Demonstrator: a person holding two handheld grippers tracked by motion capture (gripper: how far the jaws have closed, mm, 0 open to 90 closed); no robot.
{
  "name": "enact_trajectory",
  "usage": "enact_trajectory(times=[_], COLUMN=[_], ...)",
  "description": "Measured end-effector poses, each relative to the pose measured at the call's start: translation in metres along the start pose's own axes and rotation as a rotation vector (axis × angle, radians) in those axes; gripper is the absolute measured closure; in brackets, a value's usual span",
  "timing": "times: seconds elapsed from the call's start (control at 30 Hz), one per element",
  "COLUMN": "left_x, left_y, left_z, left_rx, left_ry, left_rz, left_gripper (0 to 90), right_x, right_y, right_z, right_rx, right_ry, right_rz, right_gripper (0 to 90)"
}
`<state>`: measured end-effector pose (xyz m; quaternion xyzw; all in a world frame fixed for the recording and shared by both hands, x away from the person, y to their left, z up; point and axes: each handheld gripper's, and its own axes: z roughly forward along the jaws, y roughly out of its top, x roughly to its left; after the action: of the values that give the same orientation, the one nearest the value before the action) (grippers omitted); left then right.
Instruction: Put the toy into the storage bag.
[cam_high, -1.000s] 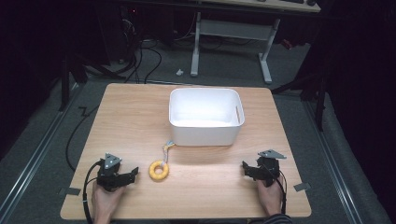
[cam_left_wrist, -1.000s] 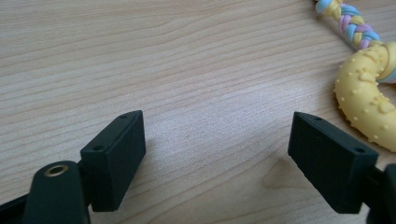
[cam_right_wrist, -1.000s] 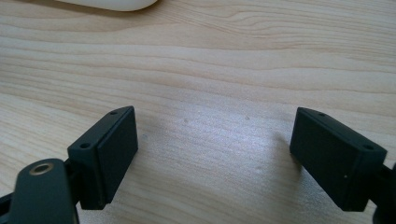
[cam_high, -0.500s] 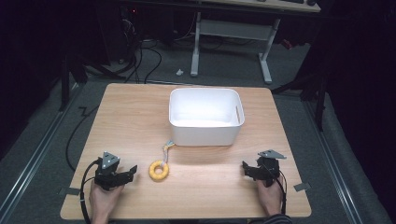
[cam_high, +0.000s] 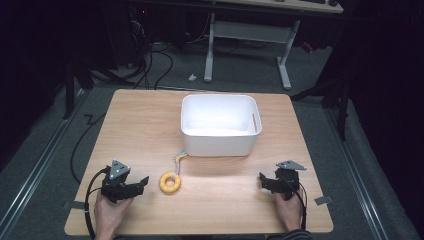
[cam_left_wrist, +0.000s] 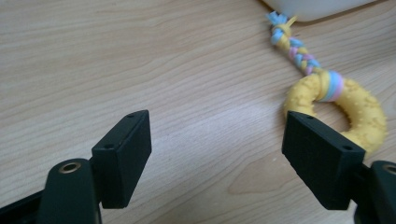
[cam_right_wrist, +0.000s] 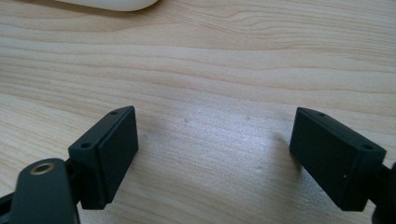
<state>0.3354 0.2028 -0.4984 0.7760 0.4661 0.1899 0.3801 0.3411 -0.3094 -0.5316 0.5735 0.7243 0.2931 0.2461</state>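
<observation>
A yellow ring toy (cam_high: 170, 182) with a braided pastel tail lies on the wooden table (cam_high: 150, 130), just in front of a white bin (cam_high: 220, 125). In the left gripper view the ring toy (cam_left_wrist: 348, 109) sits partly behind the right jaw, its braid running up to the bin. My left gripper (cam_high: 141, 183) (cam_left_wrist: 217, 158) rests at the near left, open, with bare wood between its jaws. My right gripper (cam_high: 263, 180) (cam_right_wrist: 215, 156) lies at the near right, open and holding nothing.
The white bin's edge (cam_right_wrist: 112, 3) shows at the top of the right gripper view. Cables trail from both grippers off the table's front. Beyond the far edge stand a desk frame (cam_high: 245, 35) and loose cables on the floor. Tape tabs mark the near corners.
The left gripper has shifted slightly toward the near edge. The right gripper, toy and bin are as before.
</observation>
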Motion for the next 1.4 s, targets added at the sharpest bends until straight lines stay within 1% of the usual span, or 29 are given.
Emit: enact_trajectory(times=[0.03,0.07,0.1,0.17,0.27,0.33,0.5,0.63,0.73,0.77,0.8,0.87,0.97,1.13,1.17,1.2,1.23,1.33,1.4], left_x=[0.0,-0.001,-0.001,-0.003,-0.005,-0.007,-0.016,-0.026,-0.032,-0.036,-0.036,-0.038,-0.041,-0.044,-0.045,-0.045,-0.045,-0.047,-0.049], left_y=[0.0,0.003,0.003,0.007,0.01,0.014,0.031,0.04,0.042,0.041,0.041,0.041,0.041,0.041,0.041,0.042,0.042,0.043,0.045], left_z=[0.0,-0.001,-0.001,-0.001,-0.002,-0.002,-0.006,-0.002,0.006,0.012,0.012,0.018,0.027,0.039,0.04,0.044,0.044,0.049,0.051], left_rx=[0.0,0.001,0.001,0.0,0.007,0.011,0.016,0.027,0.061,0.085,0.085,0.11,0.147,0.208,0.217,0.239,0.239,0.264,0.276], left_ry=[0.0,-0.032,-0.032,-0.052,-0.05,-0.059,-0.072,-0.081,-0.094,-0.101,-0.101,-0.095,-0.096,-0.101,-0.099,-0.096,-0.096,-0.079,-0.07], left_rz=[0.0,-0.016,-0.016,-0.016,-0.009,-0.004,0.038,0.069,0.089,0.096,0.096,0.099,0.088,0.099,0.098,0.106,0.106,0.103,0.112], left_gripper=[24.8,24.9,25.1,26.0,26.6,27.1,28.6,30.3,31.5,33.1,33.2,34.0,35.2,39.9,39.9,41.3,41.4,41.7,43.2], right_x=[0.0,0.0,0.0,0.0,0.0,0.0,0.0,0.0,0.0,0.0,0.0,0.0,0.0,0.0,0.0,0.0,0.0,0.0,0.001], right_y=[0.0,0.0,0.0,0.0,0.0,0.0,0.0,0.0,0.0,0.0,0.0,0.0,0.0,0.0,0.0,0.0,0.0,0.0,0.0], right_z=[0.0,0.0,0.0,0.0,0.0,0.0,0.0,0.0,0.0,0.0,0.0,0.0,0.0,0.0,0.0,0.0,0.0,0.0,0.0], right_rx=[0.0,0.0,0.0,0.0,0.0,0.0,0.0,0.001,0.0,0.001,0.001,0.001,0.001,0.001,0.001,0.001,0.001,0.001,0.002], right_ry=[0.0,0.0,0.0,0.0,0.0,0.0,-0.001,0.0,0.0,0.001,0.001,0.0,0.0,0.001,0.001,0.0,0.0,0.002,0.002], right_rz=[0.0,0.002,0.002,0.0,0.0,0.0,0.002,0.0,0.0,0.0,0.0,0.0,0.001,0.0,0.0,0.001,0.001,-0.001,0.001], right_gripper=[15.4,15.4,15.4,15.4,15.4,15.4,15.5,15.5,15.5,15.5,15.5,15.5,15.5,15.5,15.5,15.5,15.5,15.5,15.5])
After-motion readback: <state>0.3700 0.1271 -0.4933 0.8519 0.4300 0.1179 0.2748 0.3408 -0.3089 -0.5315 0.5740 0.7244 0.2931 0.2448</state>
